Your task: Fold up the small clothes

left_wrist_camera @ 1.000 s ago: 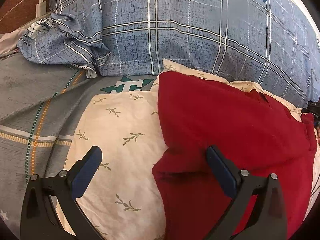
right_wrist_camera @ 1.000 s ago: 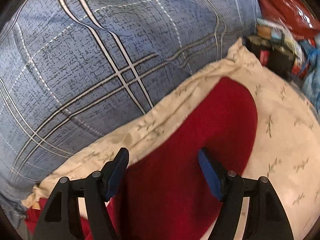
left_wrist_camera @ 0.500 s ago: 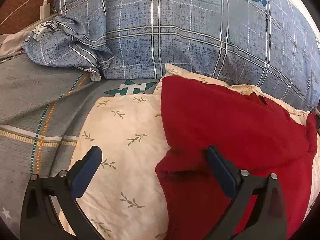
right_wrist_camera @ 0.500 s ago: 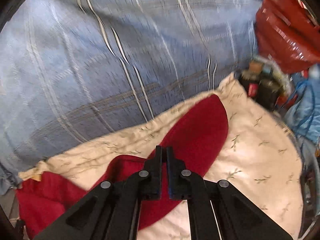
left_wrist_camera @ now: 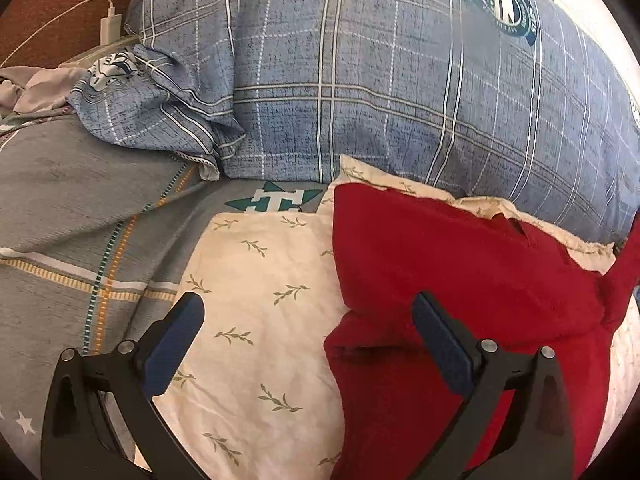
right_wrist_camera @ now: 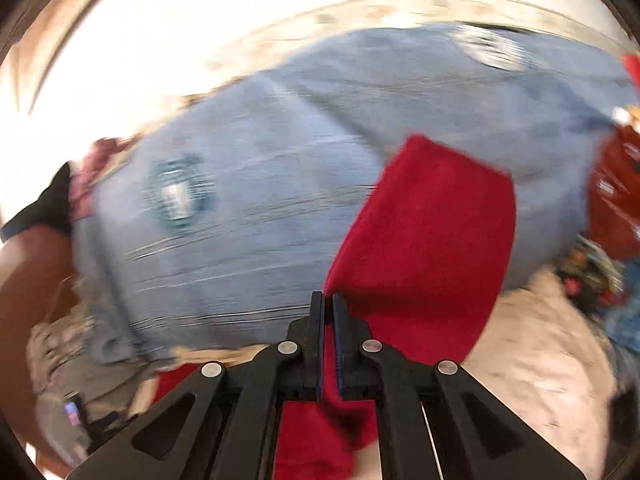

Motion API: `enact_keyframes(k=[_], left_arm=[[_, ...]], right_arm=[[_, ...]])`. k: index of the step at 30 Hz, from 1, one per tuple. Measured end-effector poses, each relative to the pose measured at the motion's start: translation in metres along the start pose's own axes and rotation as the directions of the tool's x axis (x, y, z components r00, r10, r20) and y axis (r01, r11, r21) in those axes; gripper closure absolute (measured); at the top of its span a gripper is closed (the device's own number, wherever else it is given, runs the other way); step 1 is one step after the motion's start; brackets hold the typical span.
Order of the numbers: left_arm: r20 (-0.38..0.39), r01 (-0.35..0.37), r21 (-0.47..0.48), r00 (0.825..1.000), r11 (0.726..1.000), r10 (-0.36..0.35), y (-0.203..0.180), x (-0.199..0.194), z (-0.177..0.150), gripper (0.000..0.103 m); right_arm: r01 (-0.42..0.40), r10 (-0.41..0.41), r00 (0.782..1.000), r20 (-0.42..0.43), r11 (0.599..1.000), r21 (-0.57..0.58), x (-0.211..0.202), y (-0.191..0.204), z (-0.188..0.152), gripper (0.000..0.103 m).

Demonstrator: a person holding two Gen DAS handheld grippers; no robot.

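Fingers of the left gripper [left_wrist_camera: 306, 322] spread wide and hold nothing, its 3 o'clock pad over the soft red garment [left_wrist_camera: 460, 280], its 9 o'clock pad over the leaf-print cream cloth [left_wrist_camera: 256, 300] beneath. Big blue plaid pillow [left_wrist_camera: 400, 80] bulges at 12 o'clock behind both, grey striped bedsheet [left_wrist_camera: 80, 220] lies flat at 9 o'clock. Right gripper [right_wrist_camera: 328, 312] is clamped on a fuzzy red garment [right_wrist_camera: 432, 232] edge, flap lifted toward 1 o'clock, view motion-blurred.
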State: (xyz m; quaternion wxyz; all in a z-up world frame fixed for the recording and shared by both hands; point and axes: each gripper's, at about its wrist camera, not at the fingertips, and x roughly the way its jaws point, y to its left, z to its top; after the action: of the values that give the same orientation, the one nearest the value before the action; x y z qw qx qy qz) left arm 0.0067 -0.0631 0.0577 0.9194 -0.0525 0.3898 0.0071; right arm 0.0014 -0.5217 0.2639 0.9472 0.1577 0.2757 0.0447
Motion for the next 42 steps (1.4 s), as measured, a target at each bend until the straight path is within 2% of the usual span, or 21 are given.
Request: enact_keyframes(k=[4,7,9,12,13,14,16,21,24,27,29,30,31,32,33,34,35,37,38,40,42], left_arm=[[0.022,0.013,-0.019,1.0,1.0,-0.012,0.007,-0.007,0.003,0.0],[0.038,0.025,-0.04,0.999,0.999,-0.024,0.012,-0.011,0.005,0.0],[0.044,0.035,-0.052,0.999,0.998,-0.033,0.016,-0.012,0.006,0.0],[0.044,0.031,-0.05,0.999,0.998,-0.029,0.018,-0.011,0.007,0.0],[0.045,0.026,-0.047,0.999,0.999,-0.024,0.019,-0.011,0.007,0.0],[0.045,0.022,-0.046,0.999,0.999,-0.02,0.02,-0.011,0.006,0.0],[0.041,0.021,-0.052,0.999,0.998,-0.019,0.02,-0.009,0.007,0.0],[0.028,0.019,-0.047,0.999,0.999,-0.018,0.018,-0.005,0.004,0.0],[0.024,0.009,-0.029,1.0,1.0,-0.008,0.015,-0.003,0.002,0.0],[0.023,0.007,-0.03,1.0,1.0,-0.006,0.016,-0.001,0.003,0.0],[0.019,0.006,-0.032,1.0,0.999,-0.005,0.016,0.001,0.003,0.0],[0.015,0.003,-0.032,1.0,0.999,-0.003,0.016,0.002,0.003,0.0],[0.011,0.002,-0.032,1.0,0.999,-0.002,0.016,0.003,0.003,0.0],[0.01,0.002,-0.031,1.0,1.0,-0.002,0.016,0.003,0.003,0.0],[0.011,0.001,-0.029,1.0,1.0,-0.001,0.015,0.003,0.003,0.0],[0.014,-0.001,-0.027,1.0,1.0,0.002,0.015,0.003,0.003,0.0],[0.016,-0.003,-0.025,1.0,1.0,0.003,0.015,0.002,0.003,0.0],[0.022,-0.006,-0.026,1.0,1.0,0.006,0.016,0.001,0.003,0.0],[0.023,-0.006,-0.029,1.0,1.0,0.007,0.016,0.001,0.003,0.0],[0.02,-0.005,-0.039,1.0,0.999,0.006,0.018,0.002,0.004,0.0],[0.019,-0.003,-0.049,1.0,0.999,0.004,0.02,0.002,0.003,0.0]], right_arm=[[-0.172,0.168,0.984,-0.06,0.981,-0.086,0.021,0.069,-0.005,0.103],[-0.304,0.285,0.947,-0.147,0.944,-0.13,0.052,0.124,-0.016,0.103],[-0.344,0.301,0.927,-0.225,0.922,-0.181,0.075,0.156,-0.031,0.102],[-0.357,0.284,0.916,-0.283,0.899,-0.254,0.093,0.19,-0.05,0.097],[-0.356,0.279,0.917,-0.285,0.894,-0.271,0.095,0.193,-0.054,0.087],[-0.348,0.264,0.921,-0.288,0.89,-0.296,0.097,0.193,-0.06,0.066],[-0.315,0.222,0.931,-0.291,0.89,-0.33,0.1,0.181,-0.074,0.044],[-0.261,0.065,0.917,-0.394,0.844,-0.469,0.127,0.175,-0.13,0.046],[-0.112,-0.133,0.935,-0.328,0.767,-0.632,0.148,0.17,-0.163,0.046],[0.032,-0.313,0.92,-0.234,0.659,-0.752,0.17,0.159,-0.185,0.046],[0.081,-0.37,0.908,-0.198,0.619,-0.781,0.181,0.149,-0.19,0.051],[0.087,-0.383,0.9,-0.207,0.623,-0.777,0.187,0.143,-0.19,0.064],[0.089,-0.394,0.89,-0.228,0.643,-0.76,0.195,0.138,-0.187,0.091],[0.09,-0.394,0.885,-0.247,0.666,-0.74,0.197,0.132,-0.184,0.096],[0.083,-0.376,0.887,-0.268,0.702,-0.708,0.198,0.127,-0.179,0.096],[0.063,-0.329,0.897,-0.296,0.757,-0.651,0.193,0.122,-0.171,0.096],[0.027,-0.26,0.91,-0.323,0.815,-0.579,0.183,0.117,-0.16,0.096],[-0.067,-0.108,0.929,-0.354,0.891,-0.45,0.161,0.112,-0.143,0.096],[-0.124,-0.028,0.933,-0.359,0.91,-0.394,0.145,0.113,-0.135,0.096],[-0.252,0.108,0.921,-0.374,0.898,-0.361,0.115,0.122,-0.13,0.096],[-0.306,0.141,0.907,-0.396,0.868,-0.392,0.096,0.129,-0.139,0.095]])
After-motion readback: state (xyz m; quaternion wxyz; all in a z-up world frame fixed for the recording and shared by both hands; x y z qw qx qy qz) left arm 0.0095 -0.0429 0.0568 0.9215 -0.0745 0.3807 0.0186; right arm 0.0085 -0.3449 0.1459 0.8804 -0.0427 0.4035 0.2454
